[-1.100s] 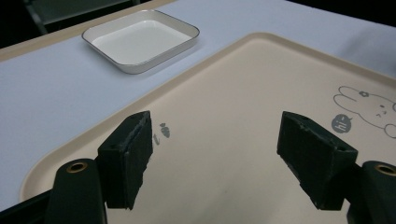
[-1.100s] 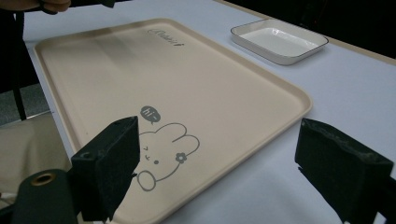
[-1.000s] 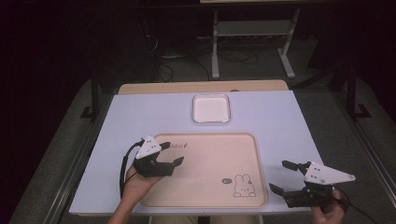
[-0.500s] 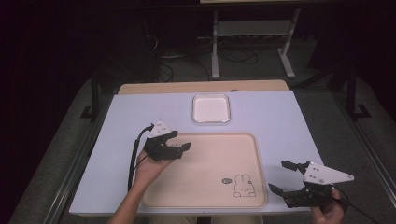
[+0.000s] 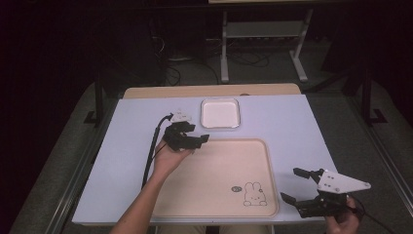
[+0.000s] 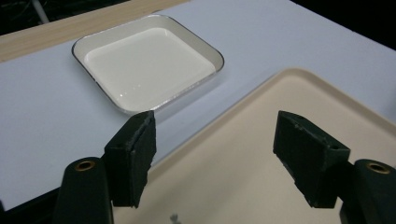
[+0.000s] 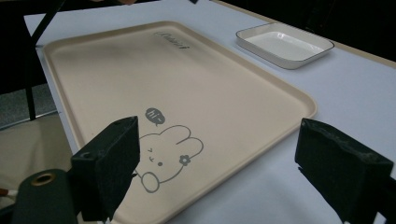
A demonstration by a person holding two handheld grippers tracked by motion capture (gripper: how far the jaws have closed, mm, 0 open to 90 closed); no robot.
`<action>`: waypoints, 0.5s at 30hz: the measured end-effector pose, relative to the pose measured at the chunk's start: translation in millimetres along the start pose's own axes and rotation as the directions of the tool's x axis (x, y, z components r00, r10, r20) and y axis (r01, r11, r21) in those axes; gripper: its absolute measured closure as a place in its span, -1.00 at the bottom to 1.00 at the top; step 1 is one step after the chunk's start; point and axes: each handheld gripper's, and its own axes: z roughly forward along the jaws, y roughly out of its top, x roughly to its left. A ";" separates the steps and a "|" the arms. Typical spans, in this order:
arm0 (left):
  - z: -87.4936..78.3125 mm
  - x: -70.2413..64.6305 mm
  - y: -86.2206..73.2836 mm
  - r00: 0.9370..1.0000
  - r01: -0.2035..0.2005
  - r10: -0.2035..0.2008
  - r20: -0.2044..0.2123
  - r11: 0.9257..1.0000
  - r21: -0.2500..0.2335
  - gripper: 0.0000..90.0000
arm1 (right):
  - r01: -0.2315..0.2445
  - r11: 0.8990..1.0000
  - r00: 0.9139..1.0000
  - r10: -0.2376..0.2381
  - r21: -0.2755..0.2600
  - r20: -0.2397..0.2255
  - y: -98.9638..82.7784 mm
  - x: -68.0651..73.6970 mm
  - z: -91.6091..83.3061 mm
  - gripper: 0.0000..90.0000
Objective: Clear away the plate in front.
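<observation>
A beige tray (image 5: 219,170) with a rabbit drawing lies on the white table near the front edge. Behind it sits an empty white square dish (image 5: 220,113). My left gripper (image 5: 198,132) hovers over the tray's far left corner and points at the dish. In the left gripper view the dish (image 6: 149,60) lies just beyond the jaws, over the tray corner (image 6: 233,177). The left gripper (image 6: 215,126) is open; its jaws have just been closing a little with nothing between them. My right gripper (image 5: 289,184) is open and empty off the tray's front right corner, facing the tray (image 7: 140,70).
The table's wooden far edge (image 5: 209,90) runs behind the dish. The left gripper's black cable (image 5: 150,156) trails down along the forearm. A metal stand (image 5: 263,44) and cables are on the dark floor beyond the table. In the right gripper view, the dish (image 7: 285,44) lies beyond the tray.
My left gripper has moved away from the person and to the right, from the tray's left side to its far left corner near the dish. The right gripper has stayed put.
</observation>
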 end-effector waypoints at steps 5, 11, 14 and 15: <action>15.6 9.0 18.2 1.000 0.009 -0.008 -0.020 1.000 0.028 -0.31 | 0.008 1.000 1.000 -0.008 0.002 -0.010 0.6 1.0 0.8 -0.71; 31.9 18.5 31.7 0.999 0.018 -0.016 -0.036 0.998 0.059 -0.31 | 0.001 1.000 1.000 0.000 0.018 -0.011 -1.1 -0.3 1.6 -0.71; 39.1 26.1 37.5 0.998 0.053 -0.051 -0.030 0.997 0.059 -0.31 | -0.004 1.000 1.000 0.004 0.011 -0.009 -1.4 -1.9 1.0 -0.71; 41.0 28.9 38.9 0.997 0.073 -0.072 -0.021 0.996 0.052 -0.31 | -0.003 1.000 1.000 0.003 0.013 -0.009 -1.4 -2.1 1.0 -0.71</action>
